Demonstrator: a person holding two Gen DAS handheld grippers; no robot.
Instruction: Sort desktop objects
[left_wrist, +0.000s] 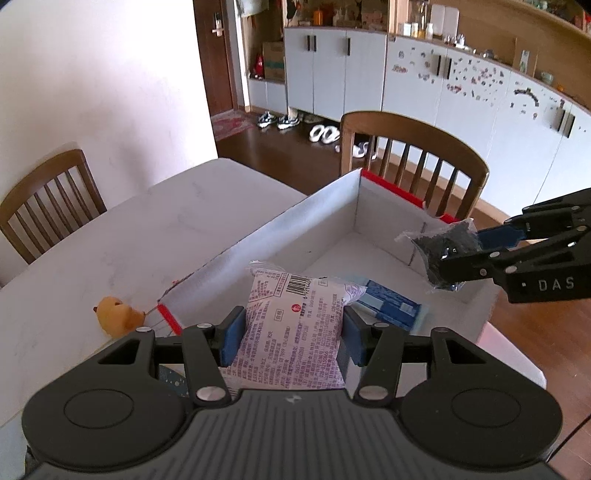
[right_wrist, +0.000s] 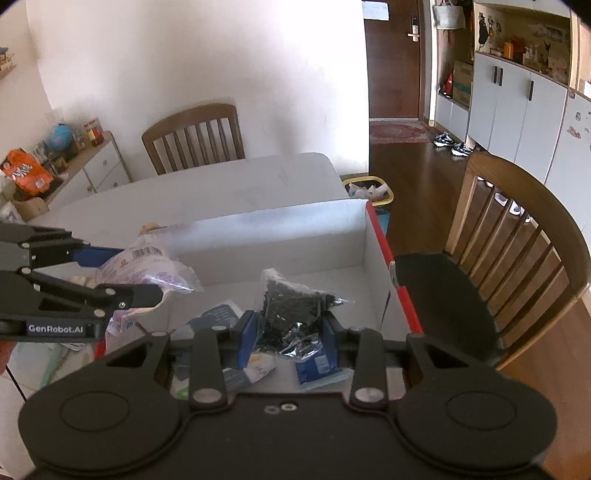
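Note:
My left gripper is shut on a white and purple snack packet, barcode side up, held over the near corner of a white cardboard box with red edges. My right gripper is shut on a clear bag of black bits, held over the same box. From the left wrist view the right gripper and its black bag hang over the box's right wall. From the right wrist view the left gripper and the packet show at left. A blue packet lies inside the box.
A small orange toy sits on the white table left of the box. Wooden chairs stand behind and to the right of the table. A yellow bin stands on the floor beyond the table's corner. More packets lie in the box.

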